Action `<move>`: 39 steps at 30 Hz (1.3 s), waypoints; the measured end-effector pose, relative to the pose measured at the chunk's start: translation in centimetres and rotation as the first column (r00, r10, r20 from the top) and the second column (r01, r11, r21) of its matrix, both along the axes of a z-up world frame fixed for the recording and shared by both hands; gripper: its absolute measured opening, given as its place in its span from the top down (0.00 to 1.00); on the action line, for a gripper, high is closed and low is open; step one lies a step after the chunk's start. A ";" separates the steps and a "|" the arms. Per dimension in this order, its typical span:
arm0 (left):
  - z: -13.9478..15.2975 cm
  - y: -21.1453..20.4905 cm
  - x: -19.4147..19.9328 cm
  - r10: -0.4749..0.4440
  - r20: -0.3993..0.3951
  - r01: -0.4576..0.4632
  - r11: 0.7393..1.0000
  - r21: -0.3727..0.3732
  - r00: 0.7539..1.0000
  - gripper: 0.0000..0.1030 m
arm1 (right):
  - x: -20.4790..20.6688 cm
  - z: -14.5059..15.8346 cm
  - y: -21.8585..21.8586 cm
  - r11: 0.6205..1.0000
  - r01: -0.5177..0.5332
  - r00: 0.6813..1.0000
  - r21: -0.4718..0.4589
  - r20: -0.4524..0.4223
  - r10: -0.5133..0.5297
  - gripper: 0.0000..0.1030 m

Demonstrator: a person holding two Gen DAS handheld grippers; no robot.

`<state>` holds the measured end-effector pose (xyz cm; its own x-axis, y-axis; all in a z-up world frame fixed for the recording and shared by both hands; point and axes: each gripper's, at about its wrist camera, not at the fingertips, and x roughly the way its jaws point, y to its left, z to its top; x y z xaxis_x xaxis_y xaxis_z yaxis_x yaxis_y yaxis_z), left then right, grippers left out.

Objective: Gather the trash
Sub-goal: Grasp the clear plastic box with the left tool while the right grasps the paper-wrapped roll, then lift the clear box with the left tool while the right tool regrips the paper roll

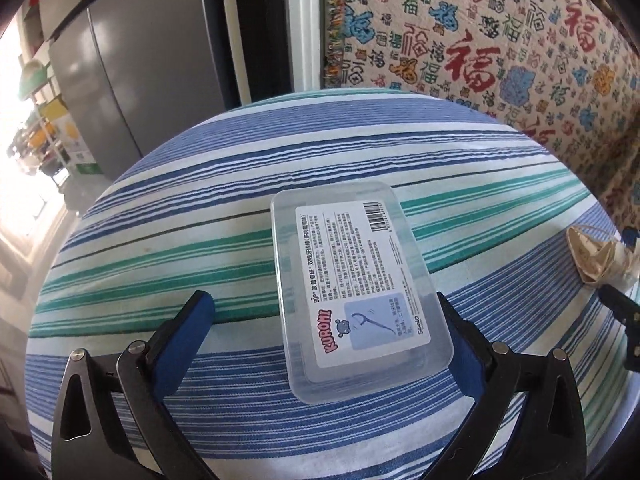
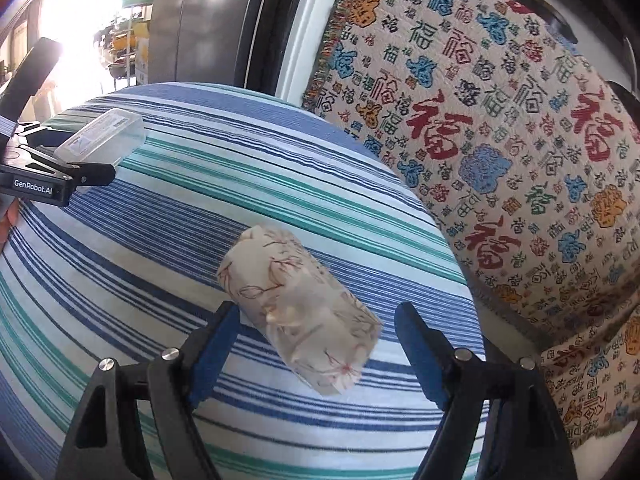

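Between the right gripper's (image 2: 316,344) blue pads, spread wide and touching nothing, a rolled tissue pack (image 2: 298,314) lies slantwise on the striped cloth (image 2: 120,280); closing askew could squash its soft wrap or nudge it sideways. It looks pale beige with thin red floral lines, its ends crumpled. Farther left, the left gripper (image 1: 324,312) also stands released around a clear plastic box (image 1: 352,284) of floss picks, label up; its right pad sits just beside the wall, so a one-sided squeeze may skid the slick box. Beyond hangs a patterned blanket (image 2: 500,140)
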<state>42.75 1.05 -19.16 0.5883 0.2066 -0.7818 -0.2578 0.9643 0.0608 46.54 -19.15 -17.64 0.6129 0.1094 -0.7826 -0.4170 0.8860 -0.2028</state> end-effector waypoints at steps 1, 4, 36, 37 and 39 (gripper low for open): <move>0.0 0.0 -0.2 -0.001 0.002 0.001 1.000 -0.001 1.000 0.01 | 0.5 -0.3 0.1 1.000 -0.002 1.000 0.019 -0.027 0.002 0.32; 0.1 -0.2 -0.4 -0.011 0.016 0.011 1.000 -0.002 1.000 0.09 | -0.1 -0.5 -0.3 0.996 0.052 0.998 0.074 -0.041 -0.049 0.47; -0.2 1.2 -19.4 -0.213 -0.016 0.214 0.977 0.007 0.977 0.00 | -19.4 -2.4 1.8 0.887 0.390 0.921 0.248 -0.128 -0.369 0.12; -0.3 1.2 -19.4 -0.214 -0.016 0.214 0.977 0.007 0.977 0.00 | -19.9 -2.5 1.6 0.885 0.393 0.919 0.250 -0.128 -0.372 0.12; -0.3 1.2 -19.4 -0.214 -0.016 0.214 0.977 0.006 0.977 0.00 | -20.8 -2.5 1.4 0.883 0.400 0.916 0.246 -0.125 -0.381 0.12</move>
<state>23.34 2.26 -19.44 0.6079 0.0831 -0.7897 -0.0445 0.9965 0.0706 25.74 -17.79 -20.18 0.5922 0.0792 -0.8019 -0.0307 0.9967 0.0757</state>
